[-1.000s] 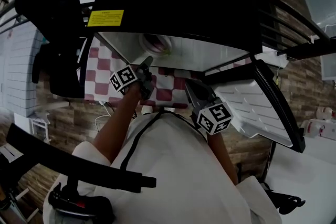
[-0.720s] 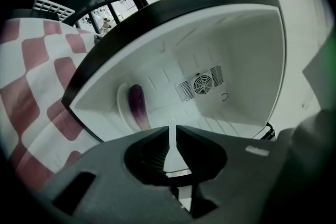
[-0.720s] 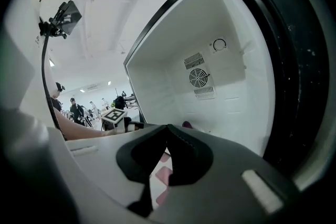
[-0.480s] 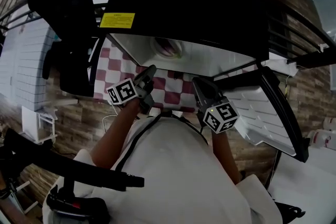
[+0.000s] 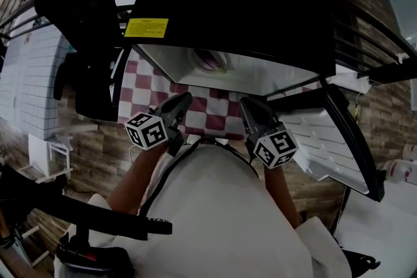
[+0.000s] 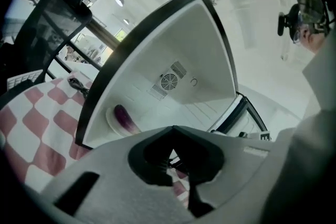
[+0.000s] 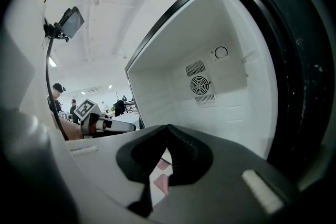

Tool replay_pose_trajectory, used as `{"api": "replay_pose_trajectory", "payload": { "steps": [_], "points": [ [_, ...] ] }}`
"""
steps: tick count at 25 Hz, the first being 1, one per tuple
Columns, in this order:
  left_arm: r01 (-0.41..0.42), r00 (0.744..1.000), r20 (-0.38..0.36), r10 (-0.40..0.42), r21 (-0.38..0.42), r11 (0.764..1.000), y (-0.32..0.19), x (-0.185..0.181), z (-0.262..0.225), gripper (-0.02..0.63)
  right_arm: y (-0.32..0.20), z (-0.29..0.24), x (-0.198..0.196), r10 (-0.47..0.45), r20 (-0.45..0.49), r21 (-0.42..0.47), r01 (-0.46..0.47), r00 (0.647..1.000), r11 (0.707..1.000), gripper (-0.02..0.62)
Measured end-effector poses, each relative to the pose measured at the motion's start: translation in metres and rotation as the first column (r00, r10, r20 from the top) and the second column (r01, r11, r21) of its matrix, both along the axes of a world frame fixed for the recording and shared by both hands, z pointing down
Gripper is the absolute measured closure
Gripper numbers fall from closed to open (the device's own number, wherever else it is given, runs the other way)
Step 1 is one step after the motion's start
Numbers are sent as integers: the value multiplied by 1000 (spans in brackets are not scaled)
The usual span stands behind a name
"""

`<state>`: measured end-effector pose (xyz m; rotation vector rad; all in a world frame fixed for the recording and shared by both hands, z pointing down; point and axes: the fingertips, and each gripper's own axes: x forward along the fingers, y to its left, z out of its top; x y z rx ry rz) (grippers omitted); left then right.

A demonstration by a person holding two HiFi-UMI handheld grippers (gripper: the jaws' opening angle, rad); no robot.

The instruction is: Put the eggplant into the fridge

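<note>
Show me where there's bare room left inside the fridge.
Bare: the fridge floor from the plate across to the open door, below the fan vent. Crowded: only the left corner, where the eggplant lies on that plate.

Purple eggplant [image 6: 123,117] on a white plate [image 6: 109,119]; fridge [image 5: 234,3] black outside, white inside, with a yellow label [image 5: 146,28]; cloth [image 5: 140,84] checked red and white; floor [image 5: 91,146] brown wood-grain; left tool [image 5: 182,101] and right tool [image 5: 248,105] bear black-and-white square markers.
</note>
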<state>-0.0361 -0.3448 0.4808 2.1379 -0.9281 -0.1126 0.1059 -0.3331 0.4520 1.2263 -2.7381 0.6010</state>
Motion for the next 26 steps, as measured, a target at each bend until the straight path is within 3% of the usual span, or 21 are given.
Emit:
{"api": "replay_pose_trajectory", "payload": {
  "steps": [4,12,26],
  "points": [
    [-34,998,48,31,56,998,6,4,-9,600,2,-1,-2,-4,-15,1,4,1000,1000,589],
    [-40,997,62,34,93,995,-5,7,-12,600,-3,-1,-1,8,-30,1,-8,1000,1000,589],
    [-16,999,50,13,46,999,-21,5,7,600,-7,4,6,26,-45,-3,-26,999,1000,589]
  ]
}}
